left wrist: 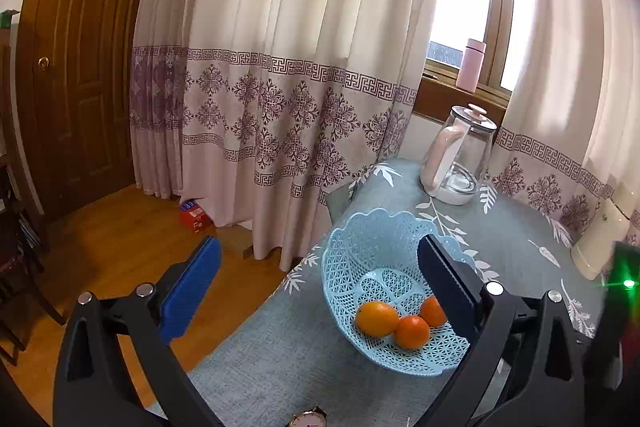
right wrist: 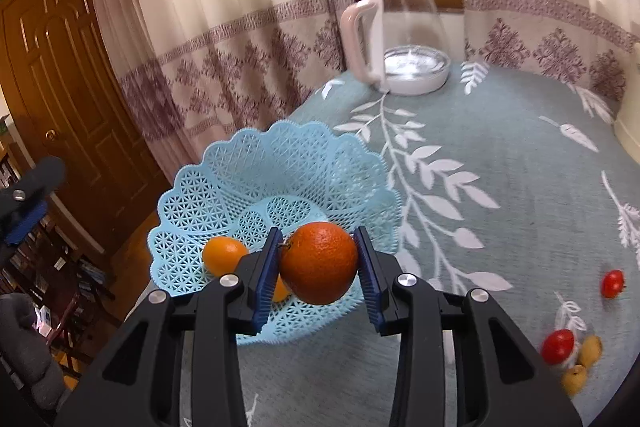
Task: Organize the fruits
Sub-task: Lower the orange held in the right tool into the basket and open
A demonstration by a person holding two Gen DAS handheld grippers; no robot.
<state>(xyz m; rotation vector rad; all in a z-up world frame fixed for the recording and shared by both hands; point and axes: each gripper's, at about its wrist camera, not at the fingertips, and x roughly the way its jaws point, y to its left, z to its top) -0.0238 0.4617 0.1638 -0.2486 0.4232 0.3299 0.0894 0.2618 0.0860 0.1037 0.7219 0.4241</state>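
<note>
right view only: right claw (right wrist: 318,263) clamped on an orange (right wrist: 318,263) above the basket (right wrist: 224,187); tomatoes (right wrist: 558,346) on the bench (right wrist: 500,155). left view: left claw (left wrist: 320,267) apart, three oranges (left wrist: 402,321) in the basket.

Basket (right wrist: 224,195): pale blue plastic, lattice openwork, scalloped rim.
Oranges (left wrist: 377,318): bright orange; one in right gripper (right wrist: 319,261) deeper, reddish orange.
Gripper pads (left wrist: 192,291): blue; frames black.
Tablecloth (right wrist: 520,155): grey-teal, white leaf-sprig print.
Curtains (left wrist: 280,27): cream, mauve floral medallions between Greek-key bands.
Kettle (left wrist: 460,155): clear glass, pink handle, white base.
Bottle (left wrist: 472,65), upper right: pink.
Small fruits, lower right: two red (right wrist: 558,346), two yellow (right wrist: 590,350).
Door (left wrist: 76,67): brown wood.
</note>
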